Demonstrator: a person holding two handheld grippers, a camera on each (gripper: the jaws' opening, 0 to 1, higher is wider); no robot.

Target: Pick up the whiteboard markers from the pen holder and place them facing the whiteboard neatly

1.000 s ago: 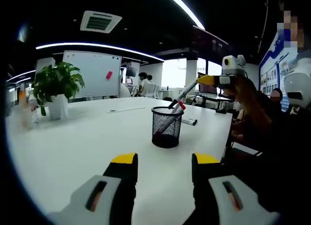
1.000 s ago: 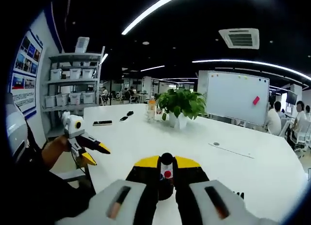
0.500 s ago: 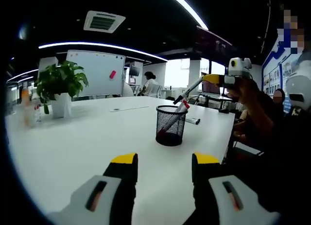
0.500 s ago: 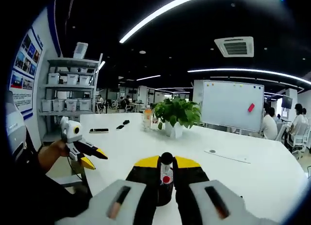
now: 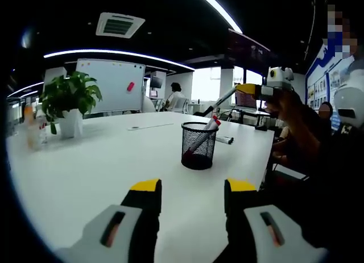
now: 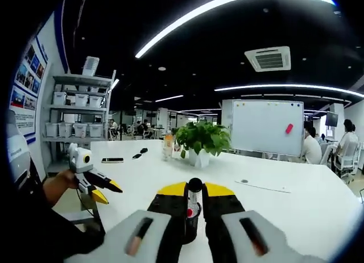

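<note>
Whiteboard markers: one slim white marker with a black cap (image 5: 219, 103) is held clamped in the right claw (image 5: 245, 91), above the black wire-mesh pen holder (image 5: 199, 146) on the white tabletop (image 5: 85, 166); a red-capped marker (image 5: 209, 126) leans inside. Judged light, rigid, smooth; best gripped mid-barrel. White whiteboard (image 5: 111, 86) stands beyond. Left claw (image 5: 192, 190) is spread wide, empty.
</note>
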